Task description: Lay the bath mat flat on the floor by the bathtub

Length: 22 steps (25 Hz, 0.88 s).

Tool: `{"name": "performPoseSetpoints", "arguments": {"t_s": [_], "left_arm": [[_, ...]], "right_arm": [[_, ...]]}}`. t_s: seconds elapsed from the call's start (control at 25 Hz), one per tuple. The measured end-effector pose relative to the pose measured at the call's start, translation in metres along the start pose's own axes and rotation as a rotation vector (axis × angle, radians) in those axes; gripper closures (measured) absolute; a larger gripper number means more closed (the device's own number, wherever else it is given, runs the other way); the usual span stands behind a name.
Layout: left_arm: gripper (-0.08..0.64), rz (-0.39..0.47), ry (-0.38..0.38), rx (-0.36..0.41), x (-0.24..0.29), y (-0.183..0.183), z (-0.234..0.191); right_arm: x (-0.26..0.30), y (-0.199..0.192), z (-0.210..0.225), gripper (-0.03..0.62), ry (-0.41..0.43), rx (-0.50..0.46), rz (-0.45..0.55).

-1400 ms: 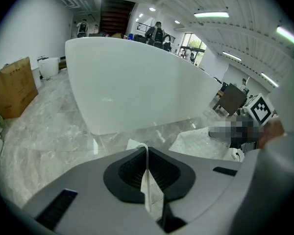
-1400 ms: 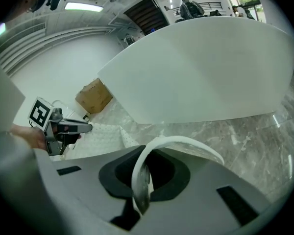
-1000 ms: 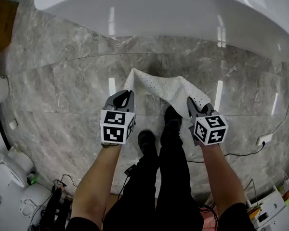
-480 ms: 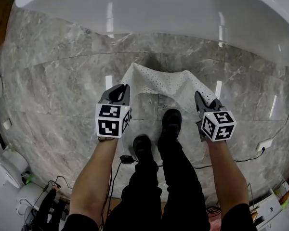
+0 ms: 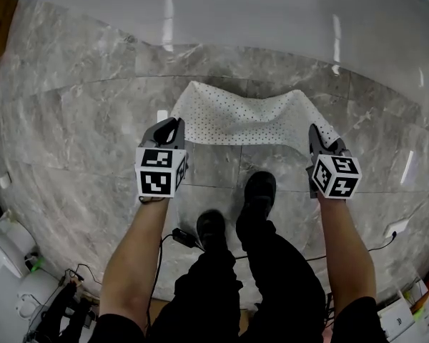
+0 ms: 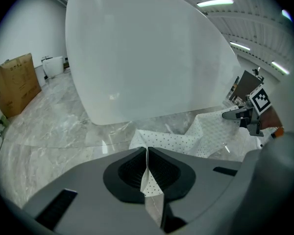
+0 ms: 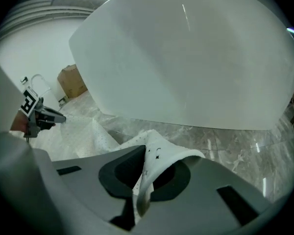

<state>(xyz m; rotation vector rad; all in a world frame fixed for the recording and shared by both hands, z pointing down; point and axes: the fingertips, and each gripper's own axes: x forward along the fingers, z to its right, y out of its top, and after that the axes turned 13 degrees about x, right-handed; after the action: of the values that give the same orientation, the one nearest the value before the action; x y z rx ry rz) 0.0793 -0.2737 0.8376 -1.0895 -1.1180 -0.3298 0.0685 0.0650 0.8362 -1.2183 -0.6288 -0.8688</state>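
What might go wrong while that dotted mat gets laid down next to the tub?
The bath mat hangs slack between the left gripper and right gripper, so it may land creased. Its near edge hangs close to the person's shoe and could drape over it.

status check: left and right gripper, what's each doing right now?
Left gripper: jaws shut on one corner of the bath mat.
Right gripper: jaws shut on the other near corner.

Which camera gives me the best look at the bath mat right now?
The head view: the bath mat shows nearly whole, stretched between the left gripper and right gripper. Each gripper view shows only its pinched corner and some sagging cloth beyond.
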Motion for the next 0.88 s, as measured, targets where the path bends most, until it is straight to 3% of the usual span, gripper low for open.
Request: {"name": "performPoseSetpoints", "arguments": {"t_s": [0.24, 0.48, 0.6, 0.72, 0.8, 0.88], "left_arm": [[0.54, -0.033, 0.011, 0.047, 0.041, -0.031, -0.02], [0.54, -0.013, 0.027, 0.069, 0.076, -0.047, -0.038], [0.54, 0.014, 0.004, 0.075, 0.09, -0.045, -0.035], [0.54, -0.009, -0.052, 0.188, 0.107, -0.047, -0.026], [0.534, -0.038, -0.07, 0.266, 0.12, -0.05, -0.026], [0.531, -0.059, -0.054, 0.273, 0.132, -0.049, -0.035]], "right_arm": [[0.043, -0.032, 0.045, 0.569, -0.063, -0.088, -0.033], [0.081, -0.047, 0.07, 0.569, -0.02, -0.111, -0.063], [0.092, -0.056, 0.09, 0.569, -0.033, -0.215, -0.097], [0.093, -0.063, 0.112, 0.568, -0.076, -0.314, -0.101], [0.091, -0.07, 0.114, 0.569, -0.037, -0.32, -0.107], [0.088, -0.076, 0.112, 0.569, 0.012, -0.28, -0.111]]}}
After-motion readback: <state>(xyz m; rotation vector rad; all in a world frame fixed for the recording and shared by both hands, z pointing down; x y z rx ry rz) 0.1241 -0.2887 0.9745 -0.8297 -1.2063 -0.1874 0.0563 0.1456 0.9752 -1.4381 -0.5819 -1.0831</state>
